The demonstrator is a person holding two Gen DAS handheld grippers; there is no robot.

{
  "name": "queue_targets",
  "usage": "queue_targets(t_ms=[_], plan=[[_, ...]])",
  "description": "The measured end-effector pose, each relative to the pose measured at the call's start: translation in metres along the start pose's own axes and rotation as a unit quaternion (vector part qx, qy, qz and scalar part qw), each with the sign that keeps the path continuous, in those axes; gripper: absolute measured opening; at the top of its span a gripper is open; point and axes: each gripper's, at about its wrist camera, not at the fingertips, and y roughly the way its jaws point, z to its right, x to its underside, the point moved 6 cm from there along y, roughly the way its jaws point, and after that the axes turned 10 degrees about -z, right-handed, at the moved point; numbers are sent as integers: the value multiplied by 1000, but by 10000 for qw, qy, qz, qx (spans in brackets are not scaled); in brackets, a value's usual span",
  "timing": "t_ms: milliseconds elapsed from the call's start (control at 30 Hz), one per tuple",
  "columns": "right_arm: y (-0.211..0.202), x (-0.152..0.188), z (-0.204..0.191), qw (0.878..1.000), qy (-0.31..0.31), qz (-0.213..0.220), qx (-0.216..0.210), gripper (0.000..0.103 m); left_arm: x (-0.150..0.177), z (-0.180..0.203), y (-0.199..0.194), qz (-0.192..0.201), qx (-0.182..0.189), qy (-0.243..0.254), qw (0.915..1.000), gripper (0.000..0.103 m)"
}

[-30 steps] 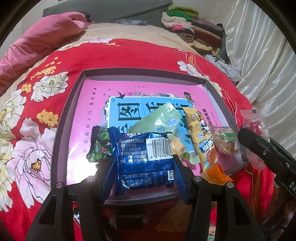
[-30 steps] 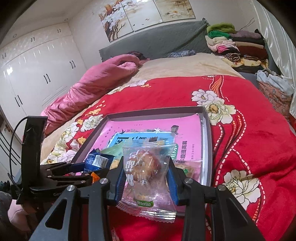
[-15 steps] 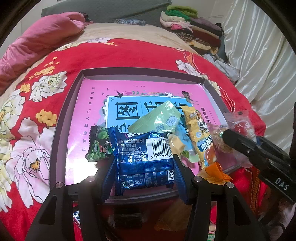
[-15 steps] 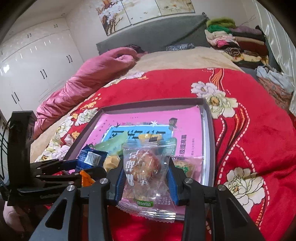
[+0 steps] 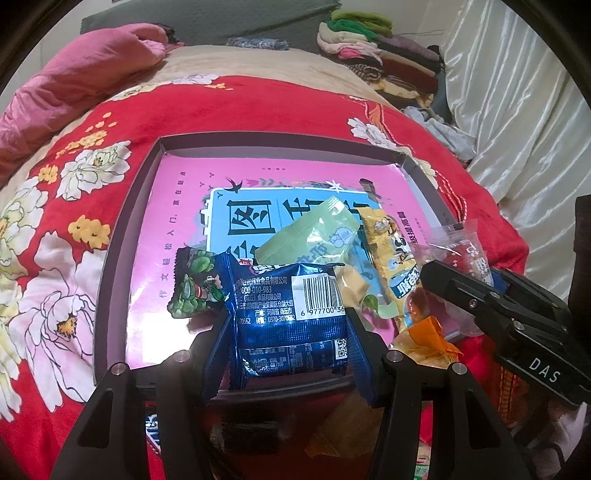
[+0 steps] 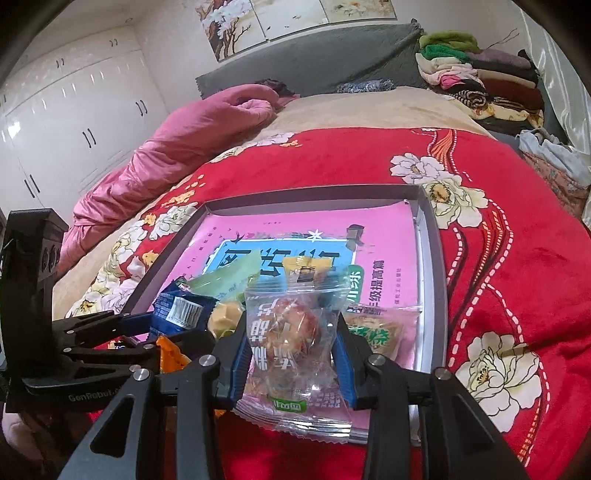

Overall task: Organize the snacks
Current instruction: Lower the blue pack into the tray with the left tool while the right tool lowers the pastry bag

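On the bed: a red blanket with big white and yellow flowers (image 6: 491,258) covers the near part; under it, farther away, a beige sheet (image 6: 369,110) shows.
Tray: a shallow grey tray (image 5: 122,258) lies flat on the red blanket, and a pink book cover with a blue panel (image 5: 177,229) fills its bottom.
Snacks in the tray: a light green packet (image 5: 314,232), a yellow packet (image 5: 391,251) and a small dark packet with green cartoon print (image 5: 192,284) lie in the near half of the tray, partly one over another; a small clear packet with a green label (image 6: 376,332) lies near the right wall.
Left tongs (image 5: 288,332): closed on a blue snack packet (image 5: 288,314), barcode side up, held over the near rim of the tray.
Right tongs (image 6: 291,350): closed on a clear packet with a round brown pastry (image 6: 295,332), held over the near right corner of the tray.
Beside the tray: an orange wrapper (image 5: 424,339) sits at the near edge, between the two tongs.
Head of the bed: a pink quilt (image 6: 177,147) is bunched at the left, a grey headboard (image 6: 314,62) stands behind.
Right corner: folded clothes in a pile (image 6: 480,77).
Walls: white wardrobe doors (image 6: 74,122) at the left, flower paintings (image 6: 295,22) above the headboard, a pale shiny curtain (image 5: 517,110) at the right.
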Motion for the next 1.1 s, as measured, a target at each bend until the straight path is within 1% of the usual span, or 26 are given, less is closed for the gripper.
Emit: queue_targets(t_ms=[167,267,1100], plan=[[6,0,-8,9998,-102,-84,-151,40,0,1,1,2,-4,16,10000,59],[9,1,-12,9997,-158,-115,-169,40,0,0,1,4,-8,20,10000,59],[16,-2,-17,9993,-305,-231,-58,41,1,0,1,-24,44,81,10000,59]])
